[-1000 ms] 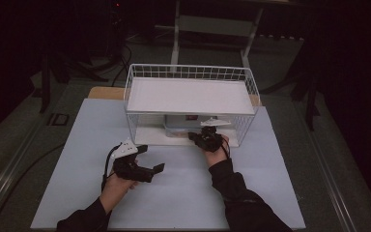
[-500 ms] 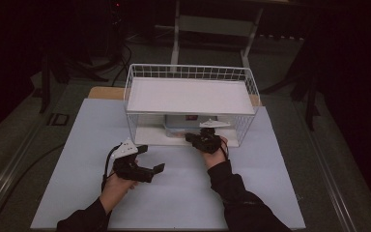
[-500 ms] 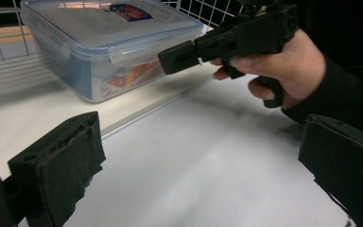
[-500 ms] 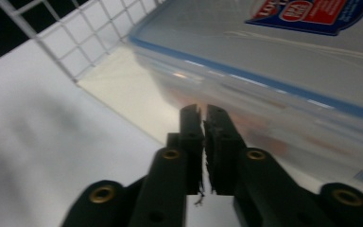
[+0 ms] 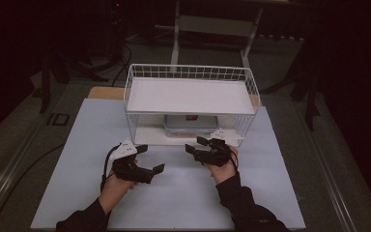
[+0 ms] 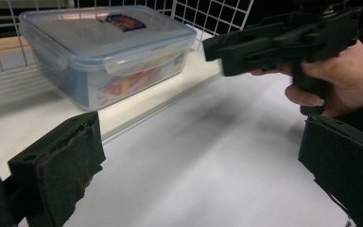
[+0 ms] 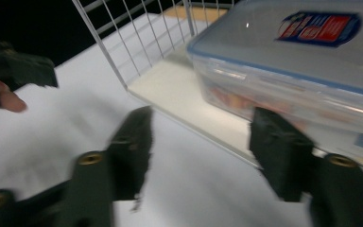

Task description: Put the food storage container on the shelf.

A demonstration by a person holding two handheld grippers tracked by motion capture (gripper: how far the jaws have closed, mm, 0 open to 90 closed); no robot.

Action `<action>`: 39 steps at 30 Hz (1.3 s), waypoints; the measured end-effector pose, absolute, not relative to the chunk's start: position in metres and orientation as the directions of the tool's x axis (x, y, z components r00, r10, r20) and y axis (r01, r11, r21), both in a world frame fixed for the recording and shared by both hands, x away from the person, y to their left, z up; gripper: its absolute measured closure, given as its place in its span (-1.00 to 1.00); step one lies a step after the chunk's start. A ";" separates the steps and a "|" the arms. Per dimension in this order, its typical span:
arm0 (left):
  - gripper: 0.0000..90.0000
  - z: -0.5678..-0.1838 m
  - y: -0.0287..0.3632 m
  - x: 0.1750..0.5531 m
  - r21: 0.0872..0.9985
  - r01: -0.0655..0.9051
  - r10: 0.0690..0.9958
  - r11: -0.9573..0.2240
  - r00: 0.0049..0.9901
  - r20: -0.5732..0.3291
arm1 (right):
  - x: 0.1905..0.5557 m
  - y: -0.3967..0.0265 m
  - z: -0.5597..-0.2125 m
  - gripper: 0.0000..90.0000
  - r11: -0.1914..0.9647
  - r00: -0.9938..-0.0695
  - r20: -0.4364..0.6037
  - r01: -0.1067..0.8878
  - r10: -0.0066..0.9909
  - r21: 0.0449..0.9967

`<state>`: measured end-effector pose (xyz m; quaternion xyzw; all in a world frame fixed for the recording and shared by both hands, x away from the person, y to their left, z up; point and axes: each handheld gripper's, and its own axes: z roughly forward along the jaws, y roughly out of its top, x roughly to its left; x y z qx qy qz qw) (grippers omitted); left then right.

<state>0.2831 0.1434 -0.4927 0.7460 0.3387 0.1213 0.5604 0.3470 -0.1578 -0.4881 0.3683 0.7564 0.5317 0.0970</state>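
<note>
Dim lab or recording studio, white-topped table lit amid darkness, cables across grey floor, stand legs behind, white wire rack staged centrally

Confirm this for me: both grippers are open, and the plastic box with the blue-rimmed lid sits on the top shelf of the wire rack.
Wrong shelf. The plastic box sits on the bottom shelf of the wire rack, under the top board, as the high view shows. The rest stands: the left gripper and right gripper are both open.
</note>
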 end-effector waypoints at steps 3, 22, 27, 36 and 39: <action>-0.98 -0.491 0.143 0.279 0.925 0.350 0.633 -0.152 0.753 -0.180 | 0.340 -0.167 -0.483 -0.43 0.143 -0.726 0.250 0.433 0.640 0.890; -0.98 -0.493 0.154 0.265 0.931 0.331 0.557 -0.156 0.807 -0.193 | 0.302 -0.210 -0.486 -0.68 0.188 -0.753 0.203 0.398 0.626 0.898; -0.98 -0.490 0.161 0.260 0.935 0.316 0.559 -0.162 0.810 -0.176 | 0.293 -0.218 -0.485 -0.68 0.197 -0.753 0.179 0.380 0.633 0.904; -0.98 -0.488 0.174 0.251 0.937 0.316 0.568 -0.151 0.803 -0.180 | 0.278 -0.235 -0.484 -0.68 0.207 -0.739 0.149 0.367 0.657 0.907; -0.98 -0.488 0.181 0.247 0.936 0.318 0.576 -0.154 0.798 -0.176 | 0.271 -0.243 -0.487 -0.68 0.212 -0.733 0.148 0.374 0.664 0.903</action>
